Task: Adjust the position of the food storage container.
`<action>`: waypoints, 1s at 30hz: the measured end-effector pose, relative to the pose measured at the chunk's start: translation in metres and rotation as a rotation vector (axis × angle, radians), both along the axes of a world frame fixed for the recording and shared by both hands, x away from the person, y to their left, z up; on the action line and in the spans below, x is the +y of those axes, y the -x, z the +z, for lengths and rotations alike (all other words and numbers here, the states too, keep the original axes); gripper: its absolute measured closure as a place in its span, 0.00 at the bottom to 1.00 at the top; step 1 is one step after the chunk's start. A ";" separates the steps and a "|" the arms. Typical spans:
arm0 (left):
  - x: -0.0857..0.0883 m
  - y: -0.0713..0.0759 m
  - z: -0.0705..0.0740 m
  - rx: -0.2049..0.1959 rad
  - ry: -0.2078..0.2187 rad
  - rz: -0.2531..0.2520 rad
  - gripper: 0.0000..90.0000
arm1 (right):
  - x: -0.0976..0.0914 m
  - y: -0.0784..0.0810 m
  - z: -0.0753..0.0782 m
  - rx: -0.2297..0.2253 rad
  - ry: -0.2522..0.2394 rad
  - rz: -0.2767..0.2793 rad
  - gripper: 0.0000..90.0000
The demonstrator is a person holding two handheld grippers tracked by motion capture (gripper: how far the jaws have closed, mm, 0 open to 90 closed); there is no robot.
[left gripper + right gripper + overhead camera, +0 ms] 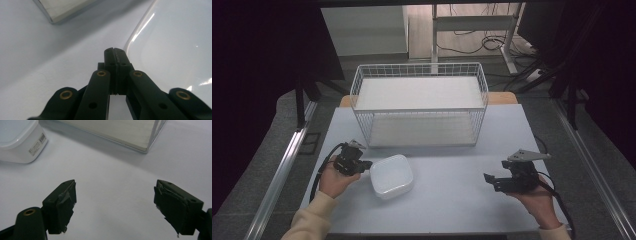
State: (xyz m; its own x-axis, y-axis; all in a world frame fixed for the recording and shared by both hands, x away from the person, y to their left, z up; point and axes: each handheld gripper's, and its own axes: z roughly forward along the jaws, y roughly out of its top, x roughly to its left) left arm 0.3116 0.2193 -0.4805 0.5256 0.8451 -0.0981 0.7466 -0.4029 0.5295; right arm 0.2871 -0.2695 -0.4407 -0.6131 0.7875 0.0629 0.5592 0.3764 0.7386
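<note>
Your left gripper (362,165) jaws closed beside the white container (391,176), nothing pinched, right gripper (492,180) jaws wide open, empty, wire basket (419,102) behind, container's barcode label (37,145) unreadable

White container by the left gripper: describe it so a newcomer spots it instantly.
Start from the wire basket at the table's far side. In front of its left end lies the white container, right beside the shut left gripper. It is squarish, round-cornered, solid plastic with a barcode label, unlike the open-mesh basket.

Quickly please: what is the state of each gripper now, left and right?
Left gripper: closed, jaws pressed together with nothing between them, beside the white container.
Right gripper: open, holding nothing, above the table.
</note>
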 end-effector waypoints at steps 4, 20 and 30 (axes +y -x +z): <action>-0.005 0.005 0.000 0.001 0.012 -0.026 1.00 | 0.000 0.000 0.000 0.000 -0.001 -0.001 0.20; -0.045 0.031 0.003 0.003 0.076 -0.139 1.00 | 0.000 0.000 0.000 0.002 0.002 0.000 0.20; -0.068 0.040 0.005 0.014 0.093 -0.204 0.99 | 0.000 0.000 0.000 0.003 0.004 0.002 0.20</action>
